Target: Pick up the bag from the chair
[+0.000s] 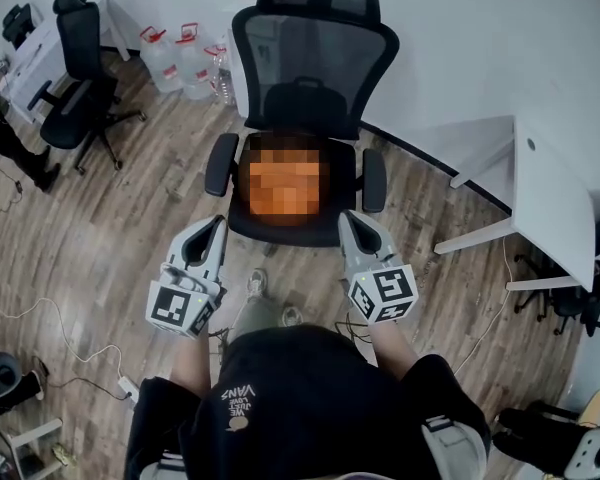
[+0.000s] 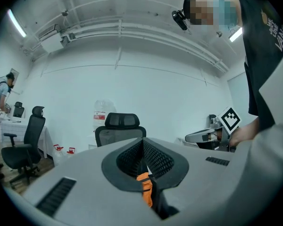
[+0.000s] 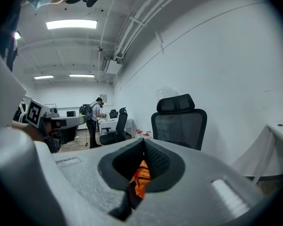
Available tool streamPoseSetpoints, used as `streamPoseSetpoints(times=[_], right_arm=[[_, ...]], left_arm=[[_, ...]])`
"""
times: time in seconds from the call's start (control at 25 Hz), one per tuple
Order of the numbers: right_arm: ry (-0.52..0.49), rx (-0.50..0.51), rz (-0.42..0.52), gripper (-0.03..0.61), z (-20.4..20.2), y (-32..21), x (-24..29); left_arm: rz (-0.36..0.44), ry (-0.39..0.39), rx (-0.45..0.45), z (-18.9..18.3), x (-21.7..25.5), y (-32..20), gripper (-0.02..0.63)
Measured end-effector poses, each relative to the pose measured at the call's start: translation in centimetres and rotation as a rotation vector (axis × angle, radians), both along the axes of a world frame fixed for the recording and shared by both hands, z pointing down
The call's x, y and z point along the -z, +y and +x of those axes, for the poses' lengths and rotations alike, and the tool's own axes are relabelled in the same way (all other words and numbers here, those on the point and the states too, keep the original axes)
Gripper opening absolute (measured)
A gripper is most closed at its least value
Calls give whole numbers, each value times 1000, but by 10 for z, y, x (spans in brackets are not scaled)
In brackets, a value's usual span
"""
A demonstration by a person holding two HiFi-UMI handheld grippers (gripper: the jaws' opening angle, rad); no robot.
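A black mesh office chair (image 1: 310, 58) stands straight ahead, and an orange bag (image 1: 285, 183) lies on its seat, its detail blurred. My left gripper (image 1: 212, 230) hovers just off the seat's front left corner, my right gripper (image 1: 352, 226) off the front right corner. Neither touches the bag. In the left gripper view the jaws (image 2: 142, 142) meet at their tips, with a strip of the orange bag (image 2: 145, 187) showing through the gap below. The right gripper (image 3: 144, 142) looks the same, shut on nothing, with the orange bag (image 3: 141, 178) beyond it.
A white desk (image 1: 550, 198) stands to the right of the chair. A second black chair (image 1: 80, 78) and water jugs (image 1: 185, 63) sit at the back left. Cables (image 1: 70, 358) trail over the wooden floor at the left. A person (image 3: 92, 117) stands far off.
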State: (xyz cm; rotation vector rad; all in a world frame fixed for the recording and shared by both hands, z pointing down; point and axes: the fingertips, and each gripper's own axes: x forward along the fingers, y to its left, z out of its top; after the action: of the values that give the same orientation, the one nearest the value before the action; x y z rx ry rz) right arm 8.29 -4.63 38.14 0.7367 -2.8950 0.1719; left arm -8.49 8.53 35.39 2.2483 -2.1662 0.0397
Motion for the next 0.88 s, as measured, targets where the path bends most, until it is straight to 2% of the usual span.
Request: streamPoseSetpoints(times=[0.4, 0.68, 0.88], right_arm=[[-14, -61, -12, -2, -42, -37, 5], [-43, -116, 15, -2, -64, -64, 17], [-51, -152, 23, -2, -75, -81, 19]], left_arm=[[-11, 5, -68, -46, 4, -50, 8], [-24, 6, -124, -72, 1, -84, 9], [7, -20, -173, -84, 12, -112, 8]])
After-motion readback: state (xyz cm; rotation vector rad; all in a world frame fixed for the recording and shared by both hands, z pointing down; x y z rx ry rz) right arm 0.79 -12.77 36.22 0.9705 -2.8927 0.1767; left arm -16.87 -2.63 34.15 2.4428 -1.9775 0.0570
